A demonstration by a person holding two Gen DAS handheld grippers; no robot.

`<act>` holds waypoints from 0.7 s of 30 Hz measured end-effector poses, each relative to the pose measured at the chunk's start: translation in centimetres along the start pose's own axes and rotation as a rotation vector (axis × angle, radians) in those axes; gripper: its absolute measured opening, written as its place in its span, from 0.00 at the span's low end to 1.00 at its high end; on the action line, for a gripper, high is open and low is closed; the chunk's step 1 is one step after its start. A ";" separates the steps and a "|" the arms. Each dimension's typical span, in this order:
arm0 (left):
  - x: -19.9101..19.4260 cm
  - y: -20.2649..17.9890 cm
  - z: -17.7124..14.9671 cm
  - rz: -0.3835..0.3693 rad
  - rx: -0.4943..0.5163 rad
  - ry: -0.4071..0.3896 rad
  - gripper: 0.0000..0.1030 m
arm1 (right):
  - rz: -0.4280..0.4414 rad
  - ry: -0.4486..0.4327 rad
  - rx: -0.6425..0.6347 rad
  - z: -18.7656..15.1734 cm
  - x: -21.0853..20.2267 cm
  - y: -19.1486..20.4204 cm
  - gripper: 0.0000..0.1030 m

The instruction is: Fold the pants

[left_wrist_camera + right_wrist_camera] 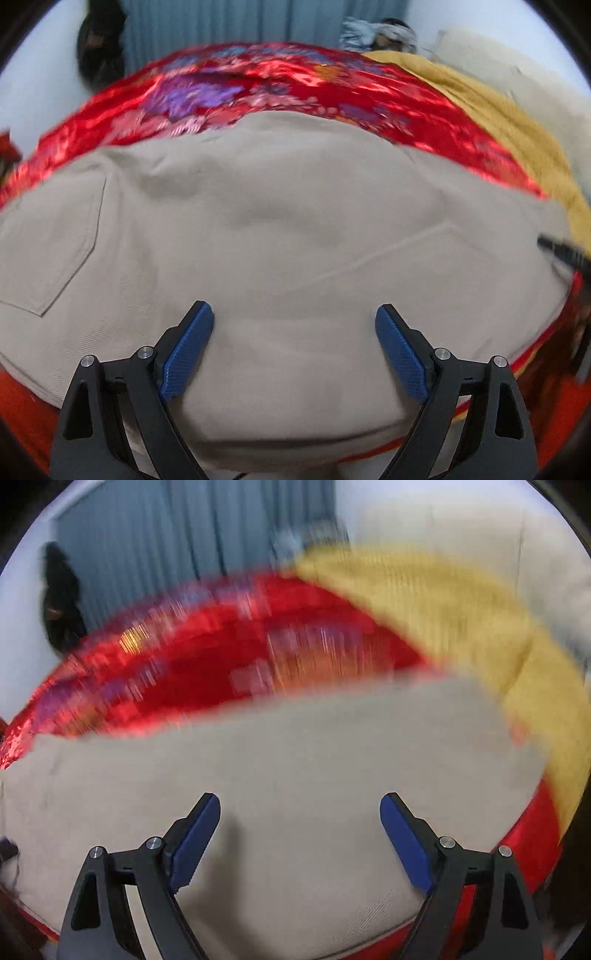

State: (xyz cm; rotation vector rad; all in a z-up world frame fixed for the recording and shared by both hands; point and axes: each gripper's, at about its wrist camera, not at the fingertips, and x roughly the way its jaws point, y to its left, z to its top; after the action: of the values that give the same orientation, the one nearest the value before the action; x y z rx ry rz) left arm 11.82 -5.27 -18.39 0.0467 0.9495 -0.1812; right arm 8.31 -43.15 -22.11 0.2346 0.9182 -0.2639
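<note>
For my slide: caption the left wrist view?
Open left gripper above beige pants spread on red floral cover.

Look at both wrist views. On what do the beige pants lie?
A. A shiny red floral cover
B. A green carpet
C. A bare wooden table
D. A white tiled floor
A: the beige cotton pants are spread over a shiny red satin cover with a floral pattern, which shows beyond their far edge in both wrist views, beside a mustard-yellow blanket.
</note>
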 end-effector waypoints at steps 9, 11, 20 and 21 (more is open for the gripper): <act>-0.1 0.4 -0.5 -0.044 0.008 0.050 0.92 | 0.011 -0.034 -0.040 -0.4 0.7 0.5 1.00; -0.4 0.7 -1.0 -0.067 0.003 0.075 0.92 | -0.006 -0.048 -0.056 -0.6 0.9 0.8 1.00; -4.8 1.1 -0.3 -0.150 -0.024 0.135 0.81 | 0.004 -0.084 -0.088 -1.1 0.8 0.7 1.00; -5.2 1.1 0.5 -0.148 -0.034 0.103 0.82 | 0.002 -0.084 -0.088 -1.1 0.8 0.8 1.00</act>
State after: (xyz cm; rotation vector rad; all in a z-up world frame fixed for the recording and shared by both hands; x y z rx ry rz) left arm 9.44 -3.51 -13.94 -0.0461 1.0595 -0.3011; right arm 8.25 -42.19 -23.33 0.1418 0.8445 -0.2291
